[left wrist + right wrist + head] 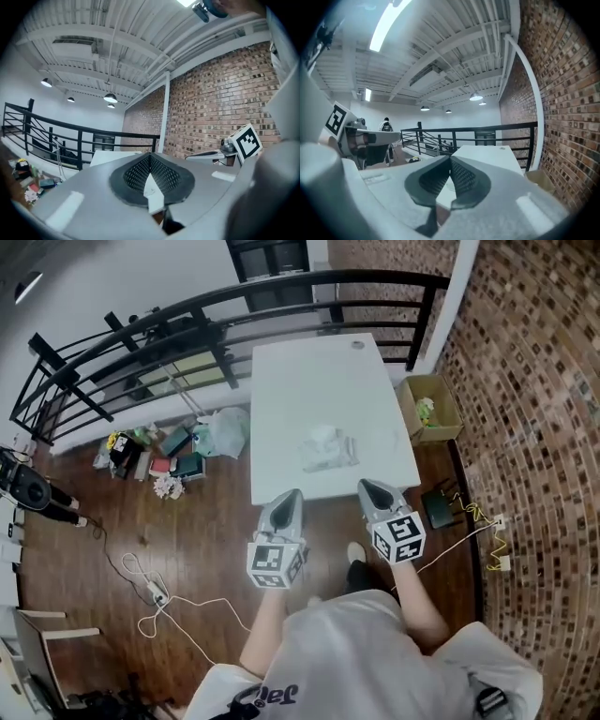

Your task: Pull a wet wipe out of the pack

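Nearest: my left gripper (289, 498) and right gripper (370, 488), each with jaws pressed together on nothing, hung just short of the table (319, 381). Beyond: the wipe pack (328, 448) lay on the tabletop, untouched. Risk, as I judged it: pulled with no gripper pinning it, the light pack would lift along with the wipe

wet wipe pack (328, 448) pale and small, its top perhaps crumpled, floor clutter (159, 457) too small to name
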